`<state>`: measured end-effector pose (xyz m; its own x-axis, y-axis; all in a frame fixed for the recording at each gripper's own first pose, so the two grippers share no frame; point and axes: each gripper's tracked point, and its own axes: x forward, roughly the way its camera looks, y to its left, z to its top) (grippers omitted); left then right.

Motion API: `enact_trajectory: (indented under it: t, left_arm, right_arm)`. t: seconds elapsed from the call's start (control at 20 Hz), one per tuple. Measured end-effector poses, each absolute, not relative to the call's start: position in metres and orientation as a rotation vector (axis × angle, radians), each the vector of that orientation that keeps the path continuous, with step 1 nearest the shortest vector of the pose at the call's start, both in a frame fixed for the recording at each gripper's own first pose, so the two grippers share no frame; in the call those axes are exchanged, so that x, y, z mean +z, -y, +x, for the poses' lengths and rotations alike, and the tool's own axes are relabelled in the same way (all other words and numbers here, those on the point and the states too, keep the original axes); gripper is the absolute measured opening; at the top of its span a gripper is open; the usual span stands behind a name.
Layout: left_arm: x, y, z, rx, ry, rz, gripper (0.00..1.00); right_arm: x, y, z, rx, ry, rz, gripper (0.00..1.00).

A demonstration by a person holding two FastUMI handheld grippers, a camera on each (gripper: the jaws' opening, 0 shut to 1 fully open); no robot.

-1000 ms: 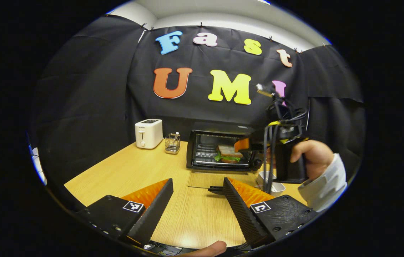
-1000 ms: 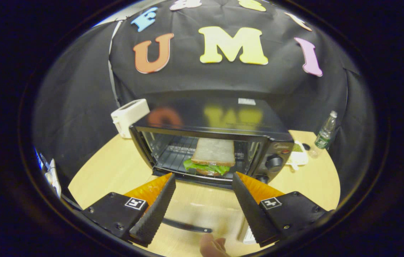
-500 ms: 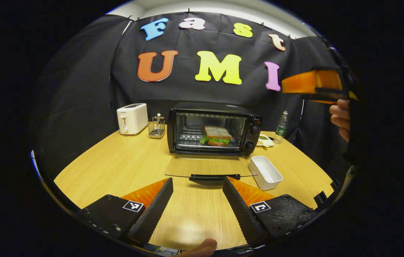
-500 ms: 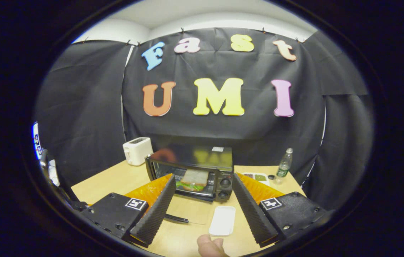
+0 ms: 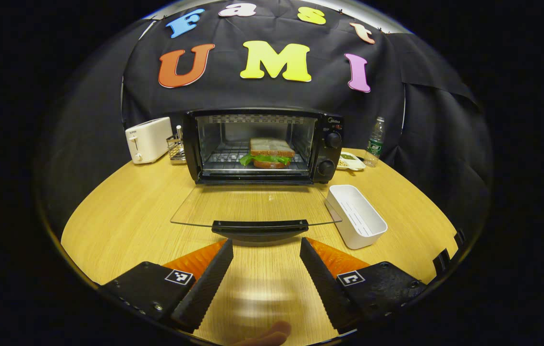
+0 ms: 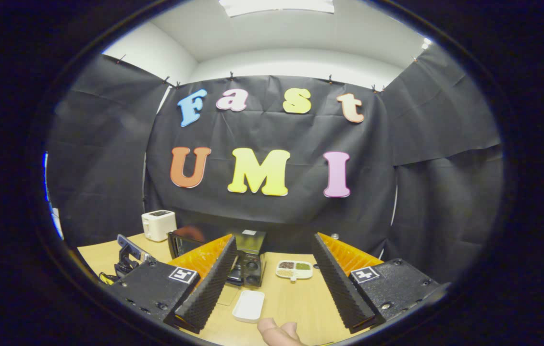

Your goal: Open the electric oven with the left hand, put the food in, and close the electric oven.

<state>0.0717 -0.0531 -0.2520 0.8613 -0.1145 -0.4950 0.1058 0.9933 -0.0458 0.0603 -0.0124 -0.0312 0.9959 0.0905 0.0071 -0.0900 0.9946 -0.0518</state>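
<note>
The black electric oven stands at the back of the wooden table with its glass door folded down flat. A sandwich with lettuce lies on the rack inside. My left gripper is open, low over the table, its fingertips just short of the door's black handle and touching nothing. My right gripper is open and holds nothing, high and far back from the oven, which its left finger partly hides.
A white tray sits right of the door, also in the right gripper view. A toaster and wire holder stand left of the oven; a bottle and small dish to its right.
My left gripper has moved forward toward the open door's handle. My right gripper has pulled back and up, away from the oven, leaving the sandwich on the rack.
</note>
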Motion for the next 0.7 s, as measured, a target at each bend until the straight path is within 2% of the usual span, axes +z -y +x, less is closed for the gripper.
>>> enact_trajectory:
  t: [0.3, 0.7]
  left_arm:
    - [-0.271, 0.062, 0.091, -0.097, -0.561, -0.012, 0.93]
    - [-0.286, 0.061, 0.104, -0.06, -0.582, 0.0, 0.93]
  right_arm:
    - [-0.033, 0.045, 0.038, 0.081, 0.031, -0.015, 0.99]
    - [-0.041, 0.063, 0.039, 0.066, 0.04, 0.026, 1.0]
